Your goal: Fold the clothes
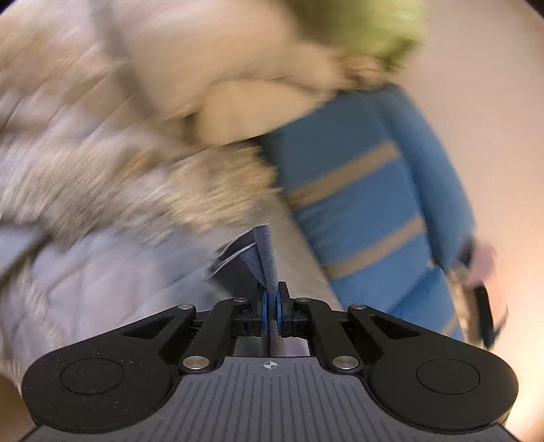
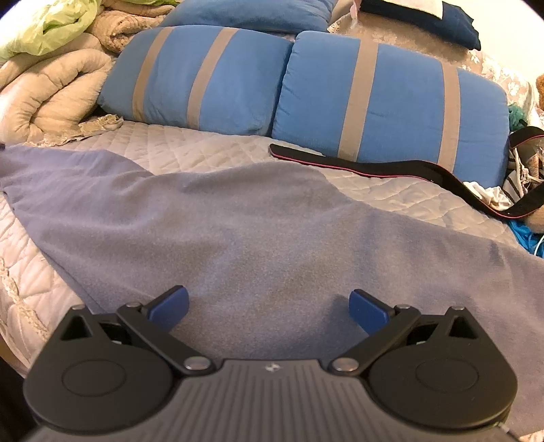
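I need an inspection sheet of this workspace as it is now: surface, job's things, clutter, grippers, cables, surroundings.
Surface: quilted bedspread, pale, on a bed.
Job's things: grey-blue fleece garment spread across the bedspread; one edge of it is pinched up in the left wrist view.
Clutter: two blue striped pillows, rolled beige comforter, green cloth, black strap before the right pillow, small mixed things at the right edge.
Grippers: left gripper shut on the garment; right gripper open above the garment, nothing between its fingers.
Cables: nothing seen for certain.
Surroundings: plain pale wall; the left view is blurred.
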`<state>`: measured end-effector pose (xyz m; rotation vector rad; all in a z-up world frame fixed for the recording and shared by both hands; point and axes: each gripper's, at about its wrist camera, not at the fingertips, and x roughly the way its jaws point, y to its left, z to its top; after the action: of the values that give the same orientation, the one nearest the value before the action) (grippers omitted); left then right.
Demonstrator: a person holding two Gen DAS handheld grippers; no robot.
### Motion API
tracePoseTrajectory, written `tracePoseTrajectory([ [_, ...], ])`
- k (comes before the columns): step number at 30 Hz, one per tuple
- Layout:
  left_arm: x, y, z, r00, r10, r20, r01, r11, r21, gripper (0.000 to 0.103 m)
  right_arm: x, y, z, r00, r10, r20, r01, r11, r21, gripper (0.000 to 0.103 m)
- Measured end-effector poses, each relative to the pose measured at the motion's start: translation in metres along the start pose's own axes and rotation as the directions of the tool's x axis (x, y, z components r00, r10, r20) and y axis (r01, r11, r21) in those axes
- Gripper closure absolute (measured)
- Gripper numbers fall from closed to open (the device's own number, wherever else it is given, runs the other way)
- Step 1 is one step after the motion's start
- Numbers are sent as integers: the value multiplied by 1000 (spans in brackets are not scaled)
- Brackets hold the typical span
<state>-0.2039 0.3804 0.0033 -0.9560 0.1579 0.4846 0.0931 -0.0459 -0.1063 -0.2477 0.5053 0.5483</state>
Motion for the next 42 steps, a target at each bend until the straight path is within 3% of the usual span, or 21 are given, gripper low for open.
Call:
tracePoseTrajectory([
  [5,-30,-84,7,994,-107,6,104,973,206,99,1,2,0,1000,-8,0,8,1000,5,0],
  [10,-45,-172,-7,981,-187,-57,195,911,364,99,1,7,1,1000,-29,-2,29,1000,2,0],
  [13,-48,-224,-29,968,-223,-112,250,856,453,99,1,9,2,999,-41,-11,41,999,-2,0],
  [18,-42,-300,-88,936,-274,-220,351,730,587,99,2,13,9,997,-62,-49,62,998,-17,0],
  [23,-20,-352,-158,884,-288,-367,464,633,620,99,3,10,23,991,-57,-120,56,998,-9,0],
  [26,-4,-367,-197,856,-276,-437,510,593,623,99,1,-14,36,982,-39,-184,62,991,118,0],
  [29,15,-369,-232,835,-261,-484,536,588,606,98,-5,-42,48,969,-90,-229,132,975,177,0],
  [33,44,-360,-274,811,-232,-537,555,596,580,98,-11,-67,54,953,-136,-271,172,979,112,0],
  [36,64,-349,-299,812,-183,-554,540,597,593,97,-17,-82,50,945,-150,-291,187,977,106,0],
  [37,71,-344,-305,812,-163,-560,532,601,596,90,-18,-87,47,942,-148,-300,188,976,108,0],
  [38,76,-337,-307,804,-155,-574,535,612,583,76,-18,-90,45,938,-154,-310,194,976,102,0],
  [39,82,-330,-306,791,-158,-591,541,630,557,67,-17,-93,43,932,-163,-322,202,975,92,0],
  [40,87,-322,-303,780,-164,-604,544,654,526,48,-18,-96,41,927,-181,-330,217,973,78,0],
  [41,90,-316,-297,777,-169,-607,539,677,501,36,-18,-98,39,924,-195,-330,228,971,64,0],
  [42,93,-310,-291,779,-172,-602,526,702,480,34,-19,-100,38,922,-207,-327,236,970,52,0],
])
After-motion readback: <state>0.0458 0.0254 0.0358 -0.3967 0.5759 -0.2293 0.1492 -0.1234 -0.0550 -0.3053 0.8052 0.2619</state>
